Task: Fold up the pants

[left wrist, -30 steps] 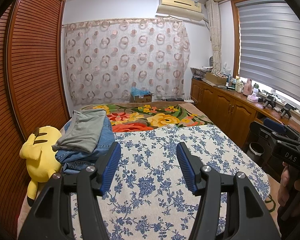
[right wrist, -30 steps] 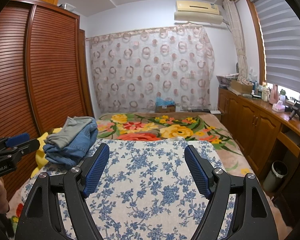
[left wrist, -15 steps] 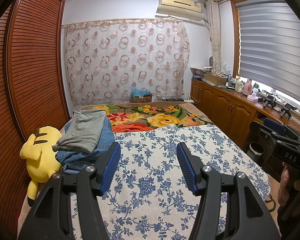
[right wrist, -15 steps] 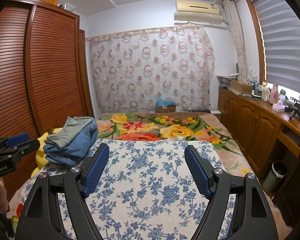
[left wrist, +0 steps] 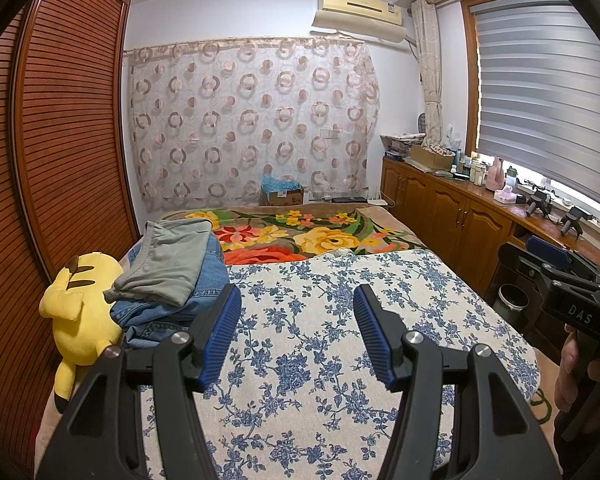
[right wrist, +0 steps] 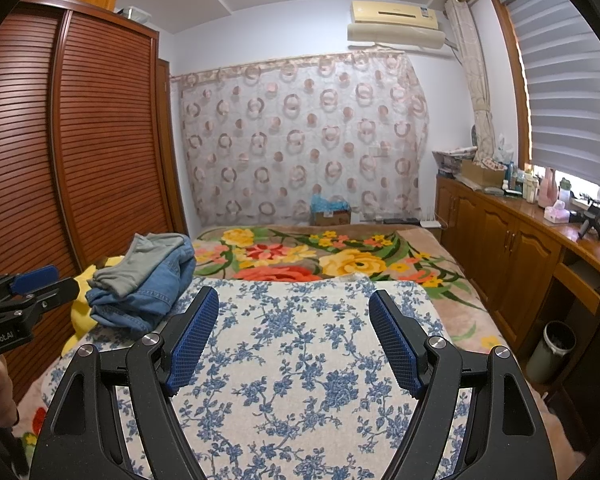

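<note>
A pile of pants lies at the bed's left side: grey pants [left wrist: 168, 258] [right wrist: 140, 262] on top of blue jeans [left wrist: 160, 316] [right wrist: 156, 292]. My left gripper [left wrist: 296, 312] hovers over the blue-flowered cover [left wrist: 320, 340], open, nothing between its blue pads, with the pile just left of its left finger. My right gripper [right wrist: 294, 308] is open too and empty above the same cover [right wrist: 300, 340]. Each gripper shows at the edge of the other's view, held by a hand.
A yellow plush toy [left wrist: 80, 320] leans beside the pile against the brown slatted wardrobe [left wrist: 60, 160]. A floral blanket [left wrist: 300, 236] covers the far half of the bed. Wooden cabinets [right wrist: 512, 256] with clutter run along the right wall, and a bin [right wrist: 550, 352] stands by them.
</note>
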A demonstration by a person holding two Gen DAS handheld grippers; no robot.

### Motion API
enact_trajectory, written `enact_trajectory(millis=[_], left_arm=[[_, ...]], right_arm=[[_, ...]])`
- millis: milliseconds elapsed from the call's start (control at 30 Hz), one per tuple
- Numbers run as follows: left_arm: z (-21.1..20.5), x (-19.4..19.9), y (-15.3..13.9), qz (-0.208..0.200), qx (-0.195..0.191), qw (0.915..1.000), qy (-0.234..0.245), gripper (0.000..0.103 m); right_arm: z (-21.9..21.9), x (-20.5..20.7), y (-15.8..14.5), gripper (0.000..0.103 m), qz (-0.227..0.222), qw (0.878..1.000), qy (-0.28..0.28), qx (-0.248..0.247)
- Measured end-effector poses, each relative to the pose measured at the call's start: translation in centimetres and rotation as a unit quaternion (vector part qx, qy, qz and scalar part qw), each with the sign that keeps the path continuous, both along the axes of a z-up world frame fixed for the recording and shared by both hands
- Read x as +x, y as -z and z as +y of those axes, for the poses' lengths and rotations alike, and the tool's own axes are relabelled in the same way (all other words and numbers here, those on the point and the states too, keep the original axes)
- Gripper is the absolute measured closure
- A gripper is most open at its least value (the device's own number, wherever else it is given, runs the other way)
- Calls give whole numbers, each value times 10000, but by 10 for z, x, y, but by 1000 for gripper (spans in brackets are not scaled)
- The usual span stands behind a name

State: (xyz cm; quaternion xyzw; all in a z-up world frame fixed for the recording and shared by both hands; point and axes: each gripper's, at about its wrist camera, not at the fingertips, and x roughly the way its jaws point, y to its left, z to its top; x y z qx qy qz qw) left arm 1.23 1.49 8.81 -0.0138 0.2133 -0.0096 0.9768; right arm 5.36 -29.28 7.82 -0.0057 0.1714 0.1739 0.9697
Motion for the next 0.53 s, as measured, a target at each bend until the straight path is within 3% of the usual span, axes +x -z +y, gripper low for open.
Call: enact_trajectory(millis=[533], left_arm=[[0, 0, 0, 1, -1, 10000, -4, 44]], right_arm=[[-1, 0, 1, 23, 6, 10000, 2, 7]])
